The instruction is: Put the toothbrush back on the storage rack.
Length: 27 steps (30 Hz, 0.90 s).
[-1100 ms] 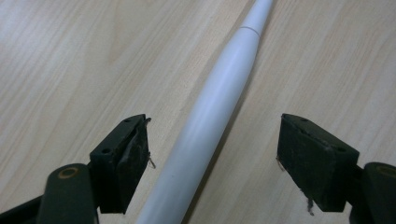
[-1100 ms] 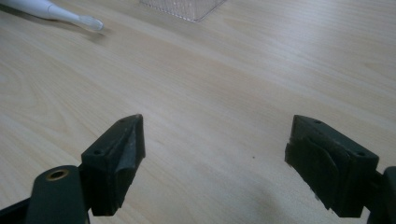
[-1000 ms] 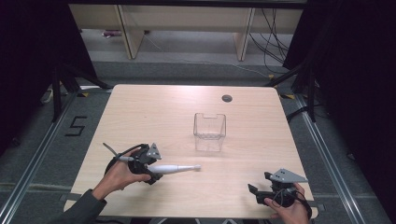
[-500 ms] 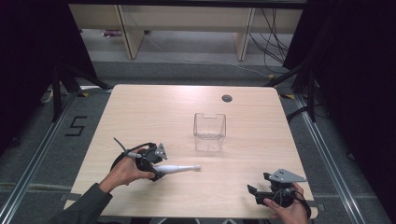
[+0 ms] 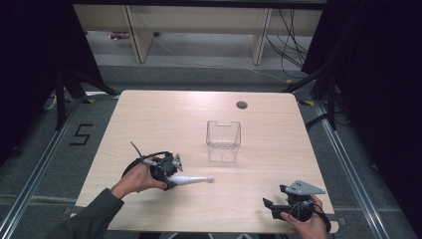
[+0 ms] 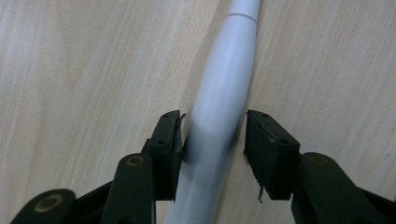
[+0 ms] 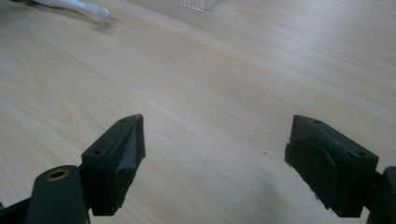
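White plastic, long and tapered: a toothbrush-like wand [image 5: 191, 179] lies flat on the pale wooden table [image 5: 164, 119], left of centre, near our edge. Its long axis runs across the table; the thick end sits at the left gripper [image 5: 166, 172] and the thin tip points right, toward open tabletop in front of the clear square plastic container [image 5: 223, 141].

In the left gripper view the handle [image 6: 219, 116] runs straight up between the jaws, in line with them. One jaw touches its side; the other stands just off it with a thin gap. So the jaws straddle the handle, partly open, not yet clamped.

The right gripper [image 5: 286, 206] rests near the table's right front corner, well apart from the wand, jaws spread wide on nothing.

We judge the left hand nearer; closing on the handle looks like the coming move.
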Available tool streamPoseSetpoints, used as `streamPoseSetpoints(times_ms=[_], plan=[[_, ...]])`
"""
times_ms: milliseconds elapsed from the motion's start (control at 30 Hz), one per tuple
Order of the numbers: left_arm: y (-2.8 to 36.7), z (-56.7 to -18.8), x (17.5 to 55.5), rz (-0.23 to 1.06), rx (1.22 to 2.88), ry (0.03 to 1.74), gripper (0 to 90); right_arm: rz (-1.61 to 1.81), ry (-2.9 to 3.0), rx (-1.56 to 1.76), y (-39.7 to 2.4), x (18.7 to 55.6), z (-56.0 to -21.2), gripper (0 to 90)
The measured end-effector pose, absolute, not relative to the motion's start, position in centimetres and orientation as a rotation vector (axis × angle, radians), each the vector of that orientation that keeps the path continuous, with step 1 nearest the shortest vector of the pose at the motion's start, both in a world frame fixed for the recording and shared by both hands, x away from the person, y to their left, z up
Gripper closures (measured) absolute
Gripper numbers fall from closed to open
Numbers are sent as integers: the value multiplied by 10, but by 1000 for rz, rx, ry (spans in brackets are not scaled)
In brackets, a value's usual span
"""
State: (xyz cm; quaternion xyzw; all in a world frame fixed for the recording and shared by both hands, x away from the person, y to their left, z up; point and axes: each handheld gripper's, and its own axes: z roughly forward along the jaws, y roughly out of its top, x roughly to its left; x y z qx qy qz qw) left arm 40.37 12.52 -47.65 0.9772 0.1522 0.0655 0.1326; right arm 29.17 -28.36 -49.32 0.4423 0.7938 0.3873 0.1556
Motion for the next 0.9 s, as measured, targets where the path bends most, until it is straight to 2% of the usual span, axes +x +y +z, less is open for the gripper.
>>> streamPoseSetpoints(times_ms=[533, 900], plan=[[115, -479, 411, 111, 2918, 434, 643, 1097, 2299, 1279, -283, 292, -495, 196], [108, -478, 416, 93, 2975, 421, 656, 1092, 2309, 1263, -283, 292, -495, 199]])
